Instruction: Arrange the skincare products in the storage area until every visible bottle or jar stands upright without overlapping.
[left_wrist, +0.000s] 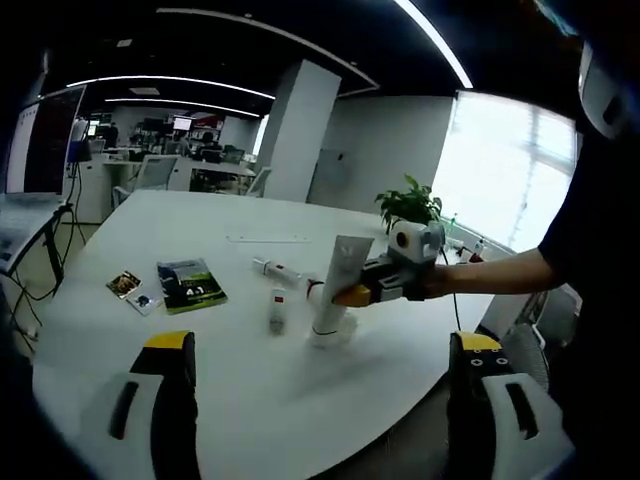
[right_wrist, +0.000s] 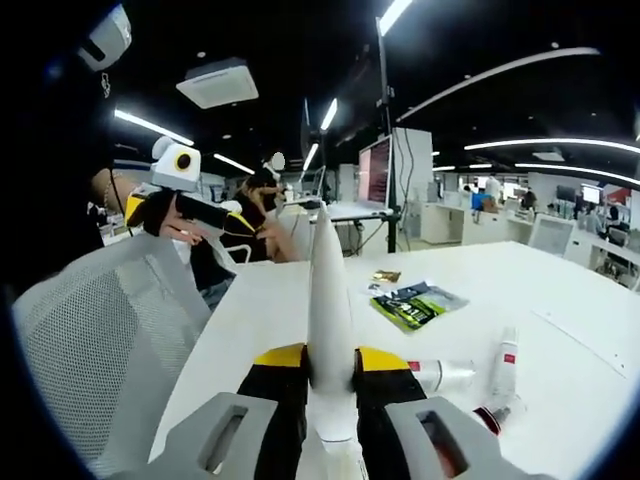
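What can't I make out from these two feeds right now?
- White tube: its base is hidden behind the right gripper fingers in the right gripper view.
- Tubes lying flat: labels too small, left gripper view.
- Green booklet: text too small.
- Plant: pot hidden by the right gripper.

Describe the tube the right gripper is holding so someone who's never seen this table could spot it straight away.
On the big white round table, look in front of the potted plant, where the right gripper reaches in from the side. The white squeeze tube clamped in it stands cap-down and upright, while the smaller tubes next to it lie flat on the table.
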